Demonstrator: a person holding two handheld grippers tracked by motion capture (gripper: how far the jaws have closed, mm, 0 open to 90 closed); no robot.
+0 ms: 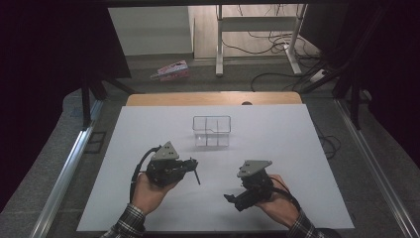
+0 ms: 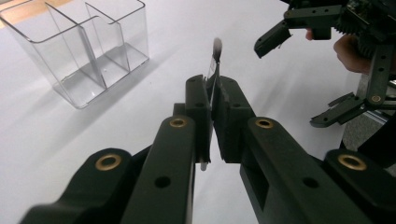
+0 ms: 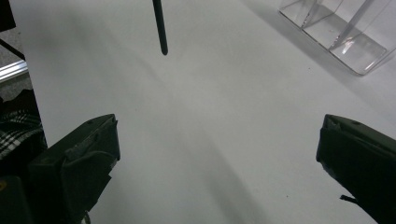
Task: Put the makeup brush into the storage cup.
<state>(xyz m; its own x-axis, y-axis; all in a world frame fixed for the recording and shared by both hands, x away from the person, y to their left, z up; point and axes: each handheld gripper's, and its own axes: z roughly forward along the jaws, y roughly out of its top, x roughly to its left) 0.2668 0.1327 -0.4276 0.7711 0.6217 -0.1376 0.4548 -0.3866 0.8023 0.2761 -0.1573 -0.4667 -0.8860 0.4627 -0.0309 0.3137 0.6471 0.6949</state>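
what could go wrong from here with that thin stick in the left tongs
1. The left tongs pinch the thin brush on a short stretch of its handle, so it may pivot or slip out.
2. The clear organizer has narrow compartments and looks light; a tilted brush could catch a divider and nudge it.
3. The right tongs are open close by, so the two could collide.

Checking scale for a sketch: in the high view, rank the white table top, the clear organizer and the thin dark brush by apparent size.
1. White table top, by far the largest.
2. Clear organizer.
3. Thin dark brush in the left tool, smallest; part of it is hidden in the jaws.
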